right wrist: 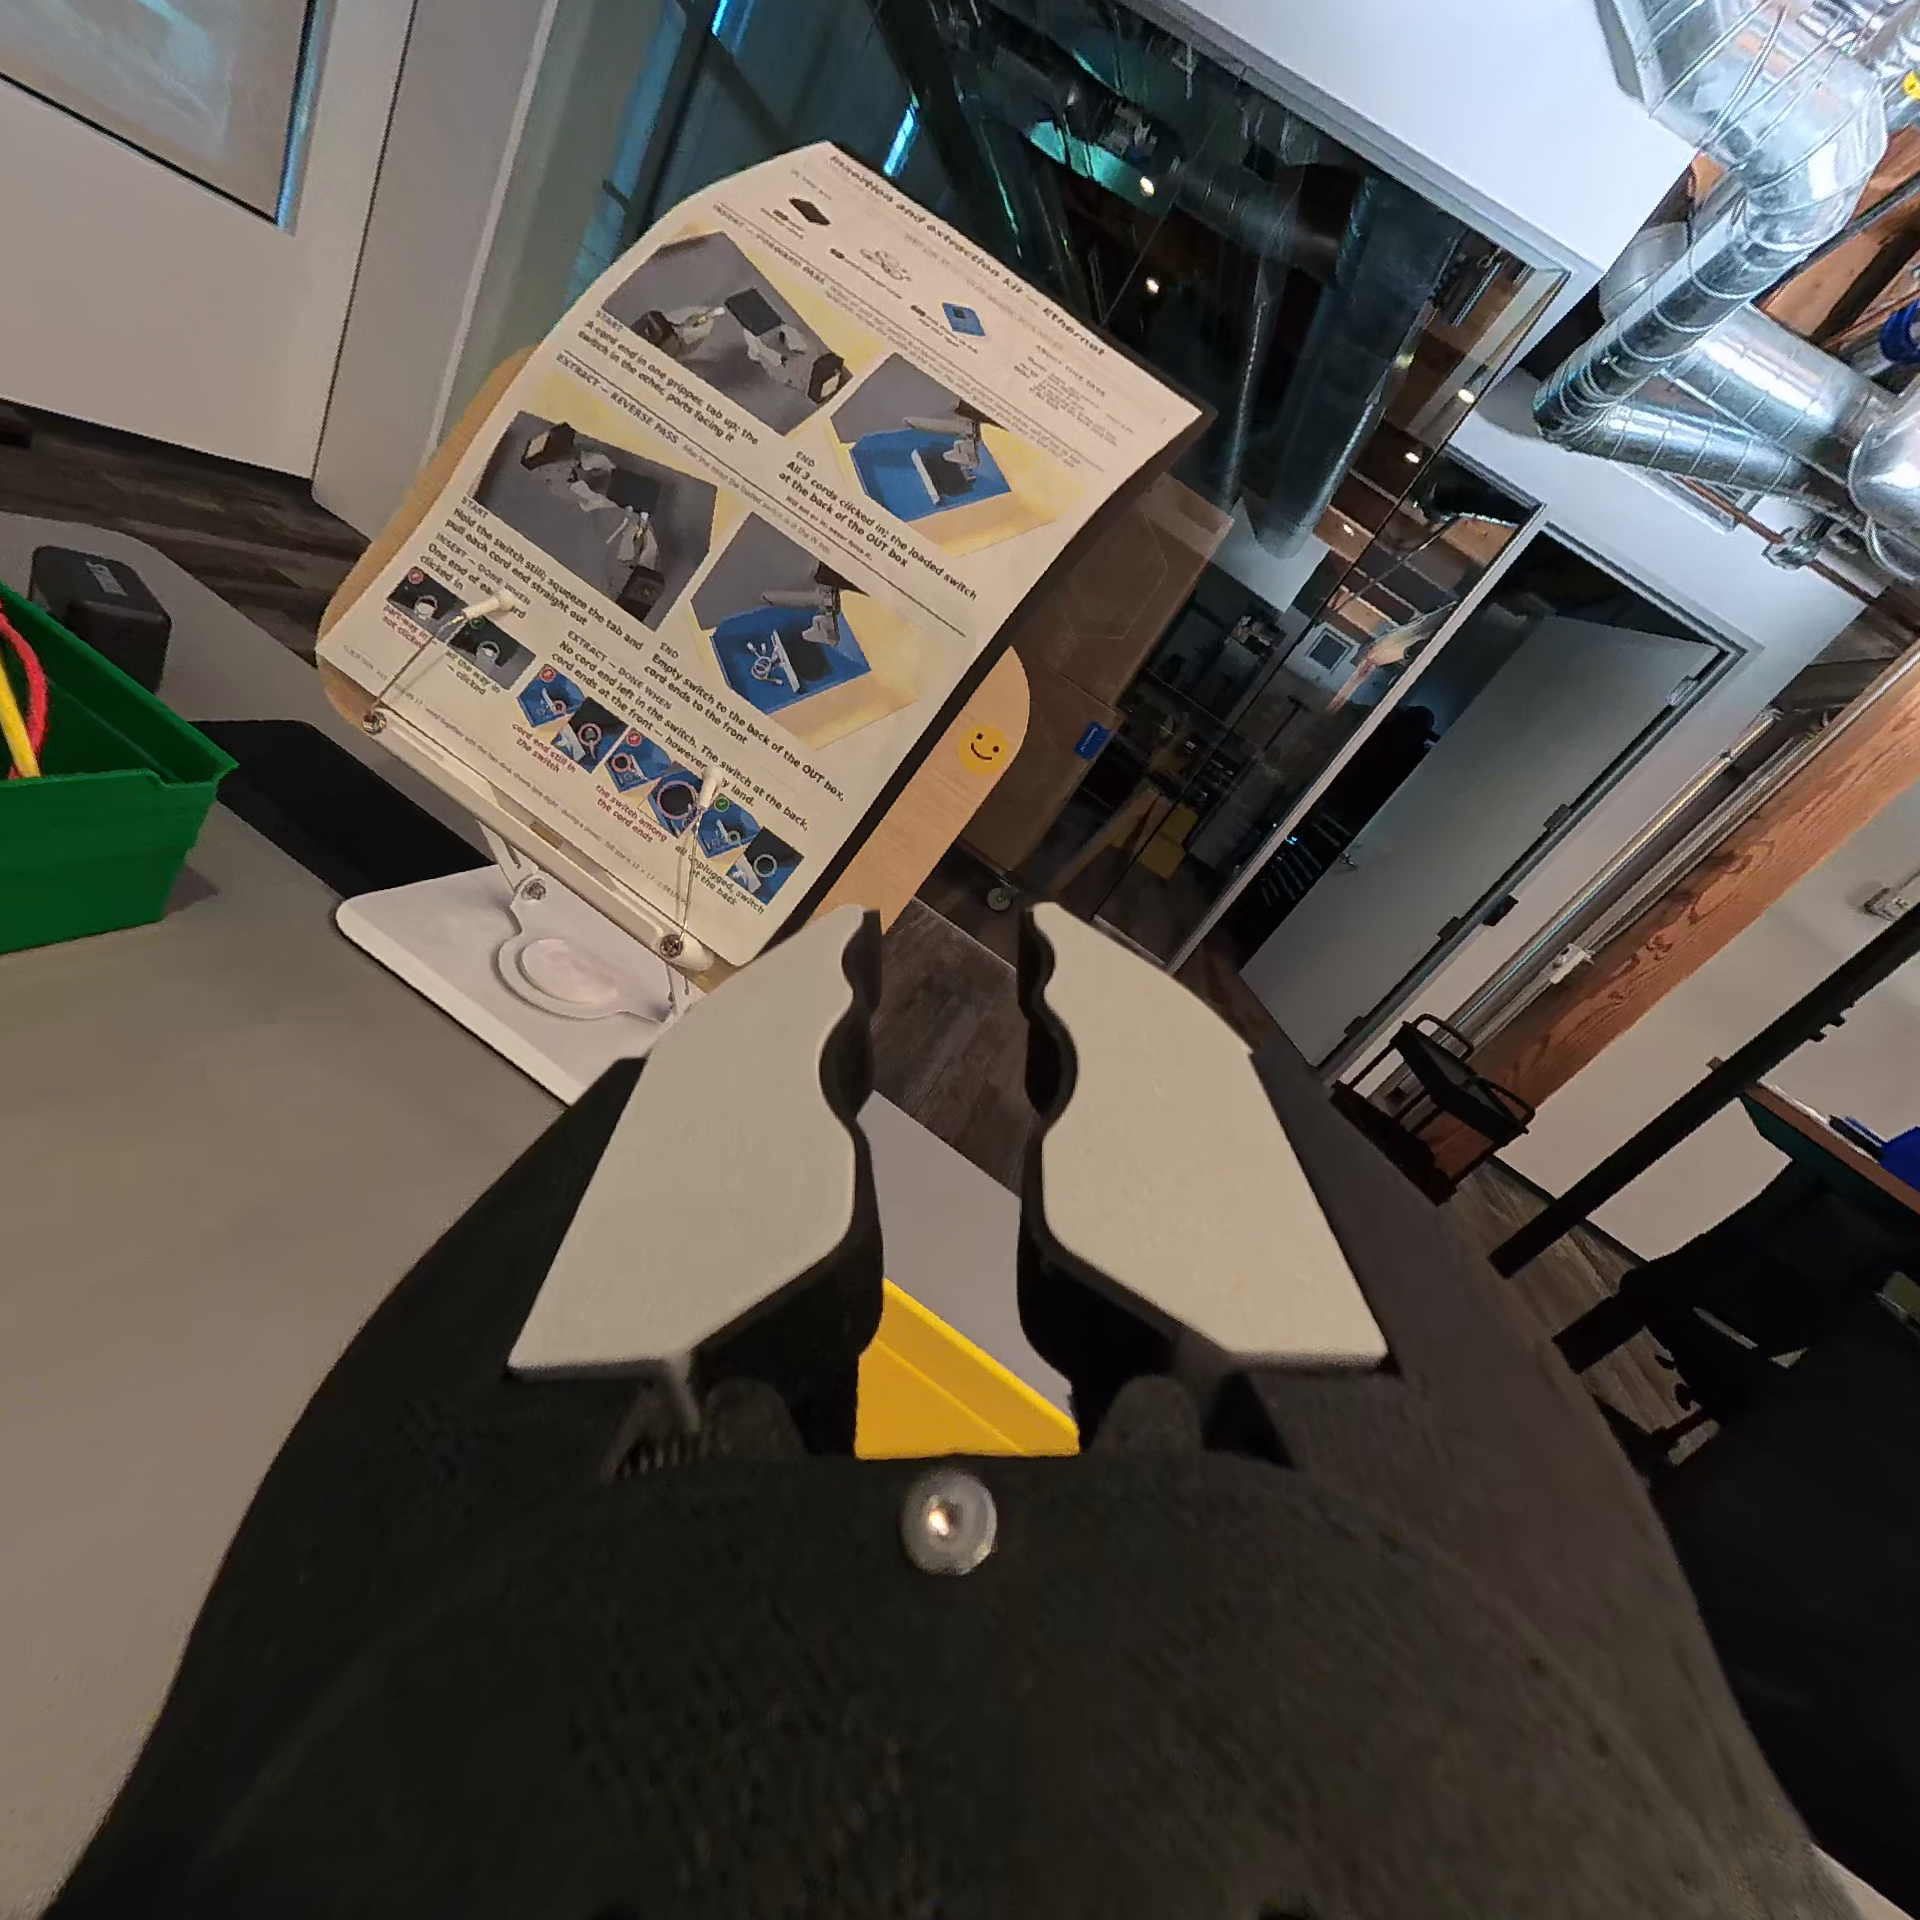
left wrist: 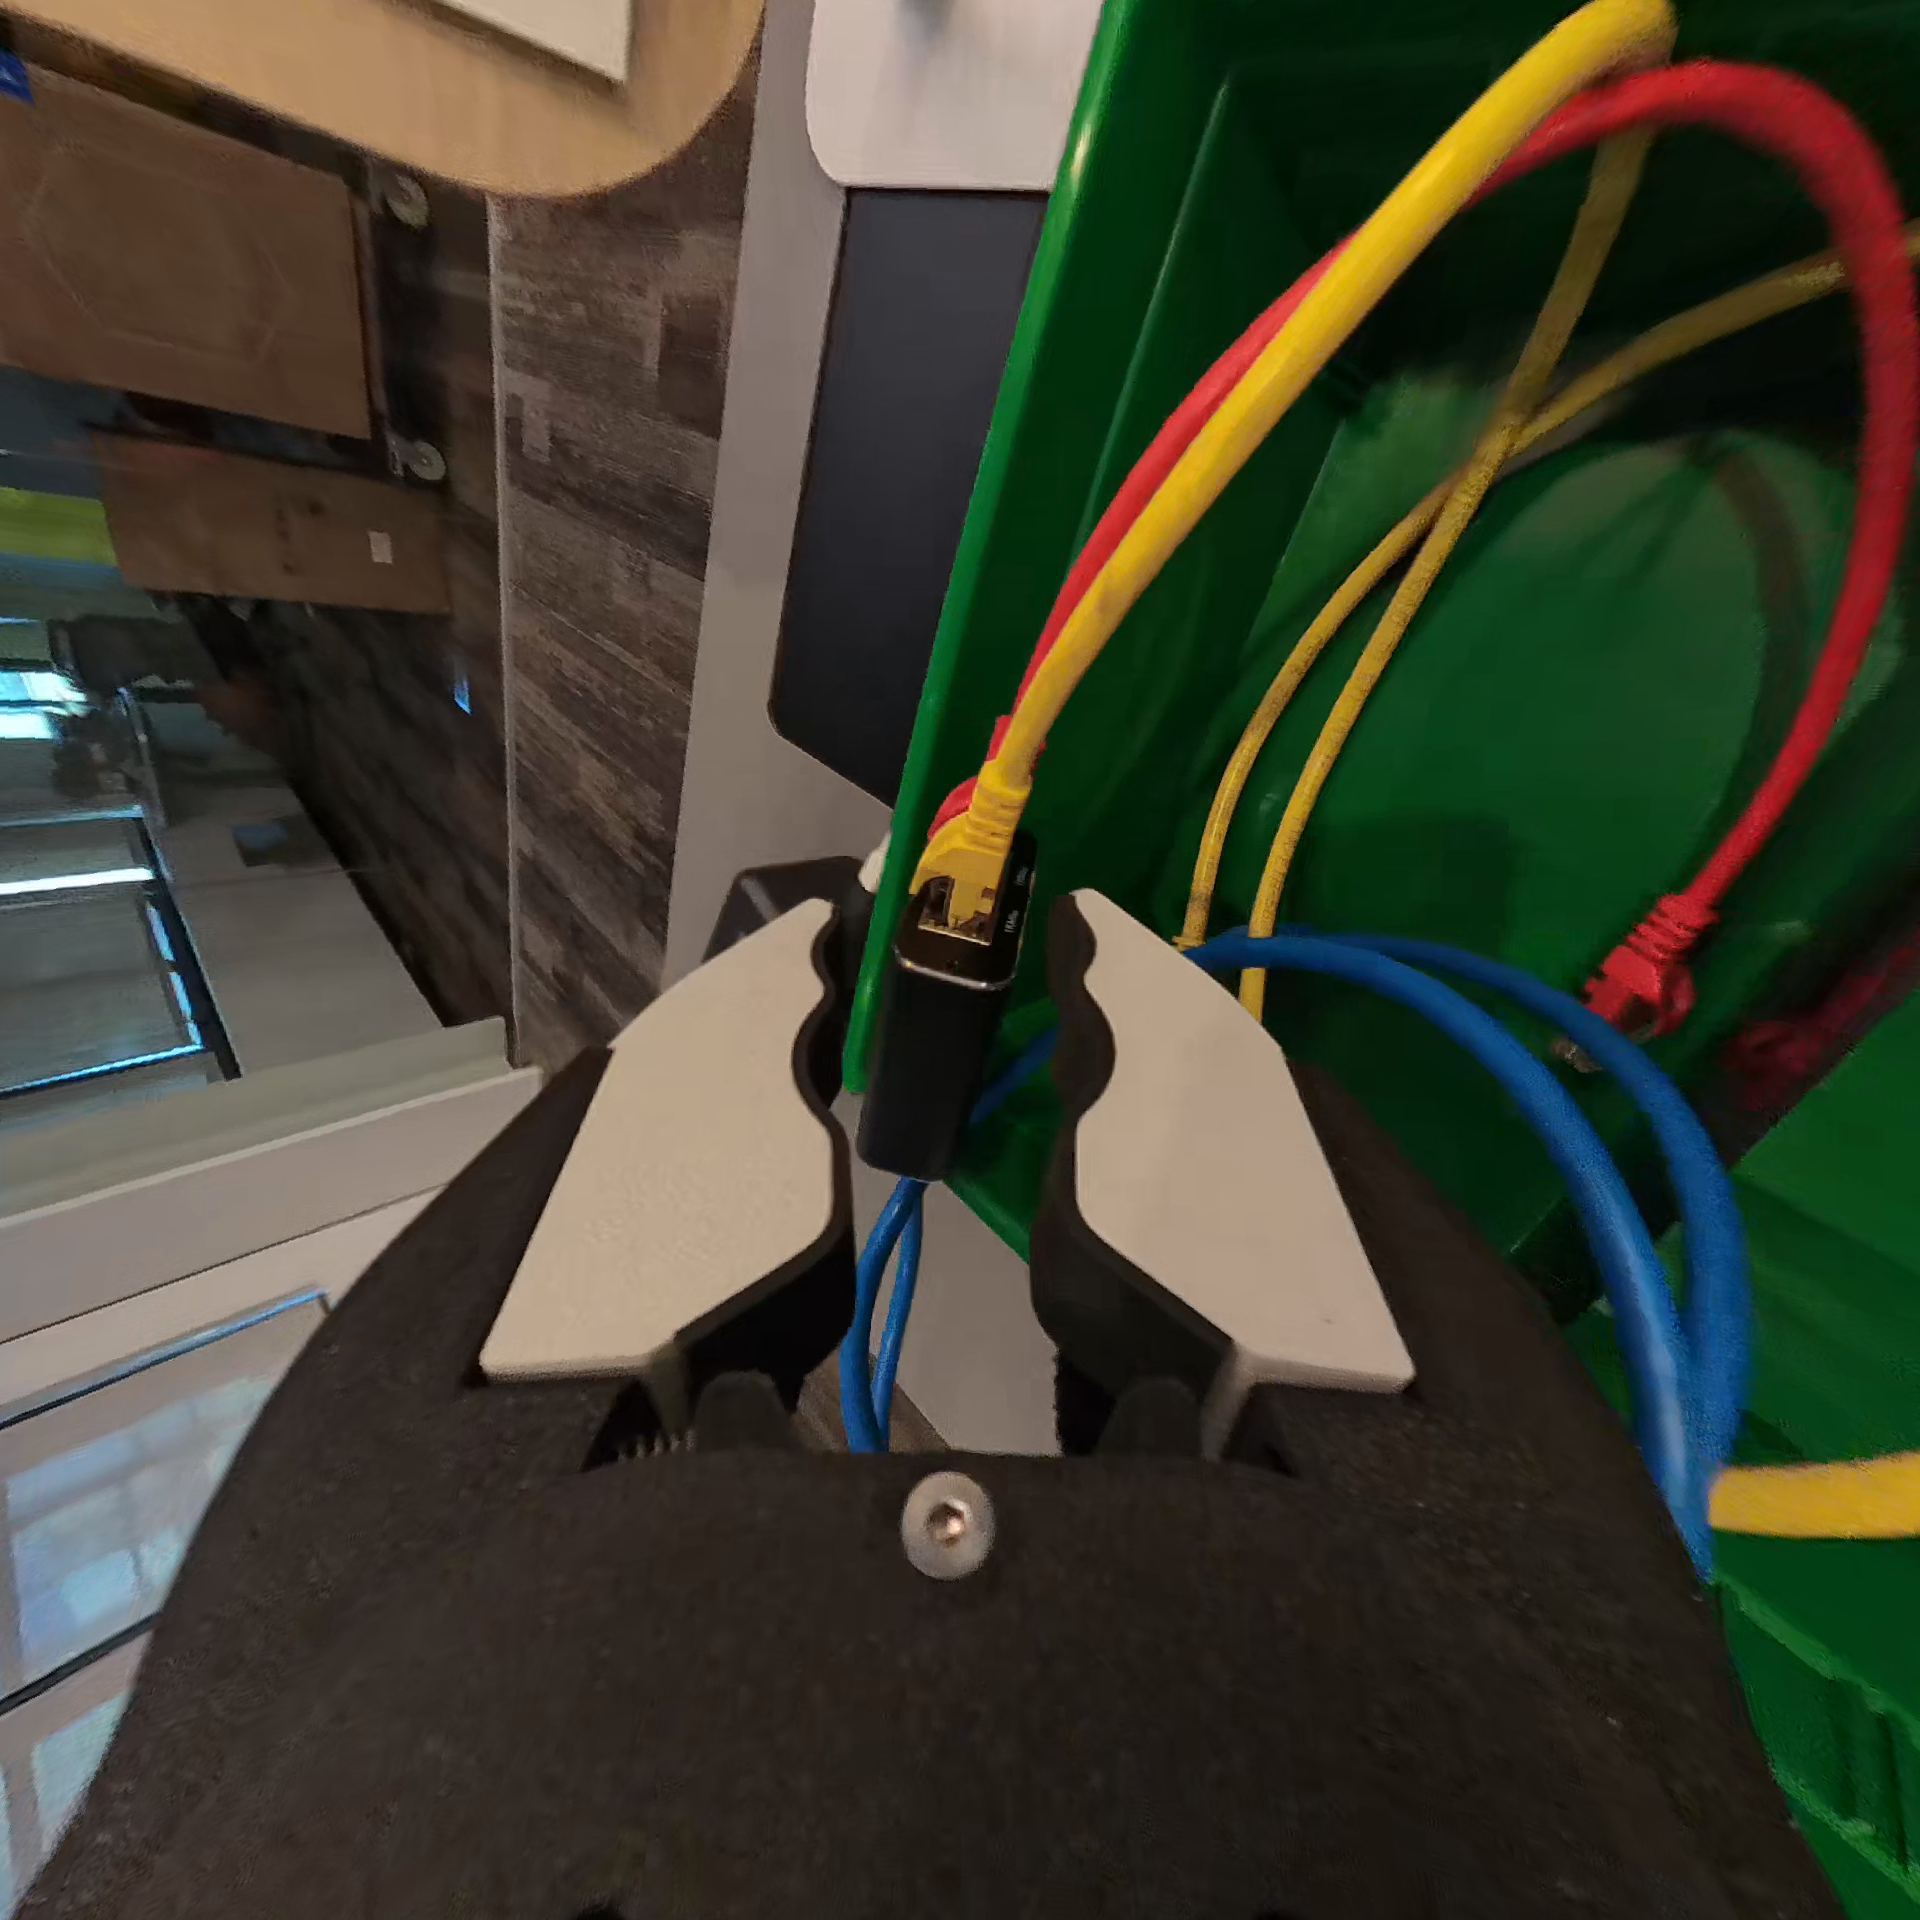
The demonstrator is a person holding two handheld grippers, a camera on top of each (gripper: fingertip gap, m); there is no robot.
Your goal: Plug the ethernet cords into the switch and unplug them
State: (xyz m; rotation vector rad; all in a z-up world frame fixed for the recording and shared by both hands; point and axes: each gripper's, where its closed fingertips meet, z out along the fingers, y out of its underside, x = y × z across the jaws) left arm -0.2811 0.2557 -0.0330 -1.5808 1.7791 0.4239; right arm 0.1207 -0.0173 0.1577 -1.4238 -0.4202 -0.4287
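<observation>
Left gripper [left wrist: 940,935] jaws gape round small black box switch [left wrist: 935,1049], untouched; yellow ethernet cord [left wrist: 1247,416] plugged. Right gripper [right wrist: 948,966] open, empty. Unplugging remains.

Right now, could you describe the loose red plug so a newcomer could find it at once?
Start at the green bin filling the right side of the left wrist view. Follow the red cord looping down its far right to the red plug. Unlike the yellow plug seated in the black switch, it hangs free.
</observation>
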